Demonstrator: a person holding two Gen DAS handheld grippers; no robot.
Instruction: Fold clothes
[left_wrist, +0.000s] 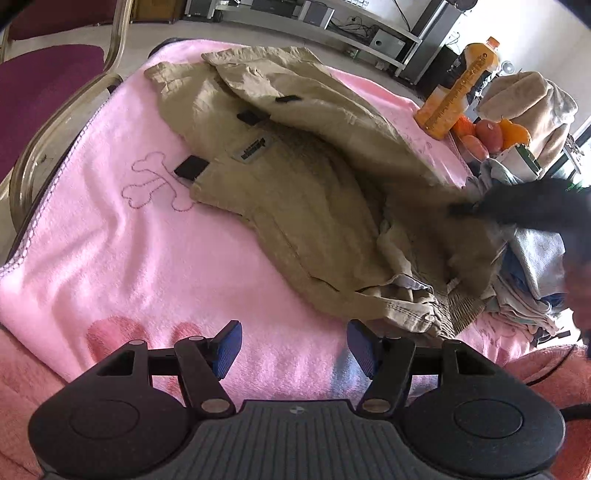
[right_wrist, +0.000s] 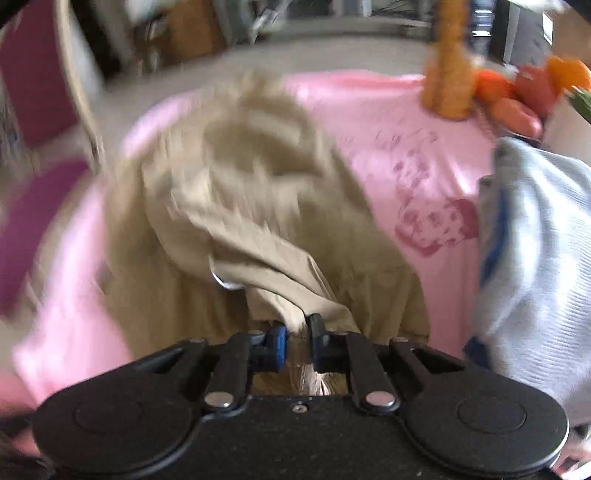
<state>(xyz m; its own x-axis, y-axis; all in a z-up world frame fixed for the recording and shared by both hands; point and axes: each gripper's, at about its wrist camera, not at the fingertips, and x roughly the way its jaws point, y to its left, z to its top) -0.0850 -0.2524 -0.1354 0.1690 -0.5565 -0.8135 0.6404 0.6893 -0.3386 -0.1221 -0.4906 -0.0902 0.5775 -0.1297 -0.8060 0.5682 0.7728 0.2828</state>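
Progress: early, by my reading. The khaki trousers (left_wrist: 303, 192) are lying crumpled and only loosely doubled over on the pink blanket (left_wrist: 110, 258), legs reaching toward the far edge and waistband bunched at the near right; no clean fold is showing yet. A pile of other clothes (left_wrist: 532, 273) is sitting just beside the trousers on the right, touching them, and whether that pile is finished or waiting I cannot tell. An orange juice bottle (left_wrist: 458, 88) and a bowl of fruit (left_wrist: 491, 136) are standing at the far right edge of the blanket.

Fingers: the right gripper (right_wrist: 297, 334) is pinching a bunch of khaki fabric near the waistband, its fingers pressed nearly together with cloth pulled through the gap; that view is motion-blurred, suggesting the garment is being dragged or lifted. The left gripper (left_wrist: 293, 347) is hovering with fingers spread wide over bare blanket just short of the waistband, holding and touching nothing.
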